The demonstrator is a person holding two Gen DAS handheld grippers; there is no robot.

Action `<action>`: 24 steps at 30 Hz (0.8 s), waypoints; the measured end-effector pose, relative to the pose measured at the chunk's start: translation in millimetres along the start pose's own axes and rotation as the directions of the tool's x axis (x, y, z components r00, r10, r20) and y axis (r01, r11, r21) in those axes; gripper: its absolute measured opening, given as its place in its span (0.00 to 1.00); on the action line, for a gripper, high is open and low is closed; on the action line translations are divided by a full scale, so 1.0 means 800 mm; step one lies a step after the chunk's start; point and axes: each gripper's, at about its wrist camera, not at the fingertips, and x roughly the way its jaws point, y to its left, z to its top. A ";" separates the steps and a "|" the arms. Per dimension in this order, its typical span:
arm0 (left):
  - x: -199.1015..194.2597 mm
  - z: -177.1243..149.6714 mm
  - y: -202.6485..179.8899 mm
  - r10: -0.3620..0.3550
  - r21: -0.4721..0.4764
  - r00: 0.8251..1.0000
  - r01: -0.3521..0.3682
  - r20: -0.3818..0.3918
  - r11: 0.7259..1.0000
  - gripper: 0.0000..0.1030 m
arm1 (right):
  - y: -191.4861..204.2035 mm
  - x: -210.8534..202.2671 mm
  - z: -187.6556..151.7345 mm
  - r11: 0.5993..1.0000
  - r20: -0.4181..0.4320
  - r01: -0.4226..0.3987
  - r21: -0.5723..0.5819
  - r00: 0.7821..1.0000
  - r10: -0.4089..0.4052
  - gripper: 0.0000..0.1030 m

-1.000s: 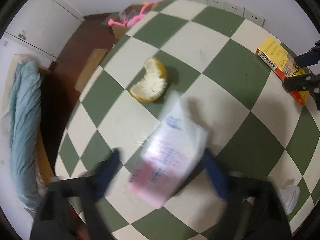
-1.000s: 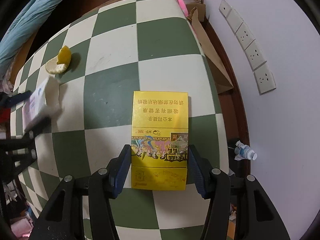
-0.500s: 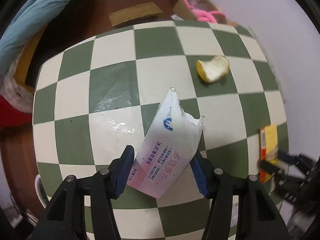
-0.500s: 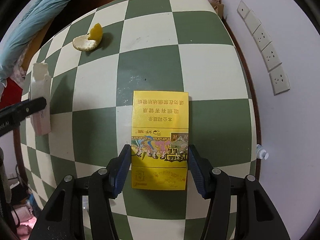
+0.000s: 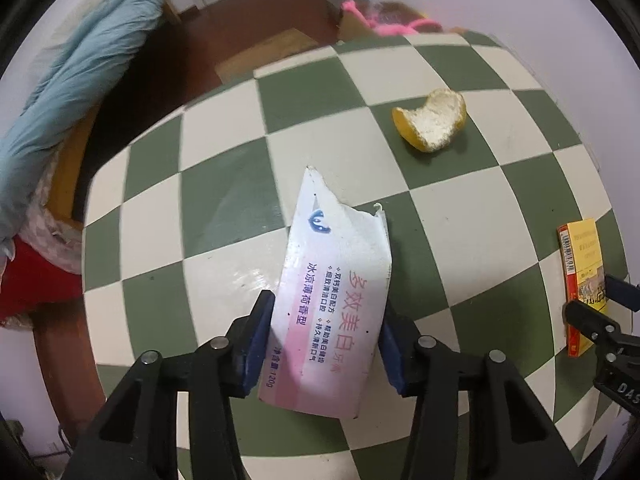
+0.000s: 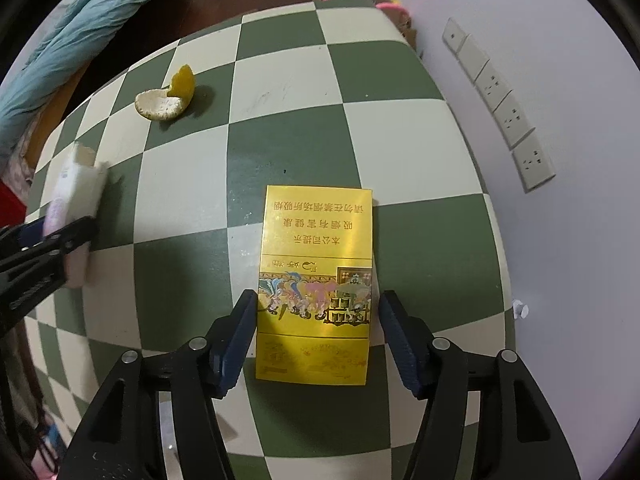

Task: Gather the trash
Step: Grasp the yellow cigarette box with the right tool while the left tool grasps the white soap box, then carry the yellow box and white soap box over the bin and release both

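Left tool: its two blue pads press against both sides of a torn white and pink toothpaste box, grasping it by the lower half; the ripped open end points away from the tool.
Right tool: a yellow cigarette pack lies flat between its blue pads; the left pad touches the pack's edge, a small gap shows at the right pad, so I cannot tell whether it grips yet.
Toothpaste box: near the left part of the worktop; whether it is lifted or resting on the surface I cannot tell.
Cigarette pack: flat on the checkered green and cream worktop, toward the side nearest the wall, printed face up.
Orange peel: lies alone on a green square farther back, white inside up, well apart from both tools.
Wall: a row of white sockets runs along it, right of the worktop.
Beyond the worktop: a light blue blanket is bunched up at the left, and something pink sits behind the far edge.
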 end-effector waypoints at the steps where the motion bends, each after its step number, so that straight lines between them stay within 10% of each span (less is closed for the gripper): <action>1: -0.007 -0.010 0.003 0.011 -0.013 1.000 -0.010 0.010 1.000 0.44 | 0.004 0.000 -0.003 1.000 0.010 0.018 -0.004 1.000 -0.017 0.59; 13: -0.097 -0.083 0.056 0.039 -0.223 0.989 -0.007 0.142 0.975 0.43 | 0.054 -0.062 -0.036 0.996 0.119 -0.039 -0.077 0.992 0.048 0.56; 24: -0.227 -0.157 0.159 0.117 -0.351 0.945 -0.002 0.305 0.936 0.43 | 0.181 -0.208 -0.081 0.947 0.248 -0.188 -0.260 0.935 0.254 0.56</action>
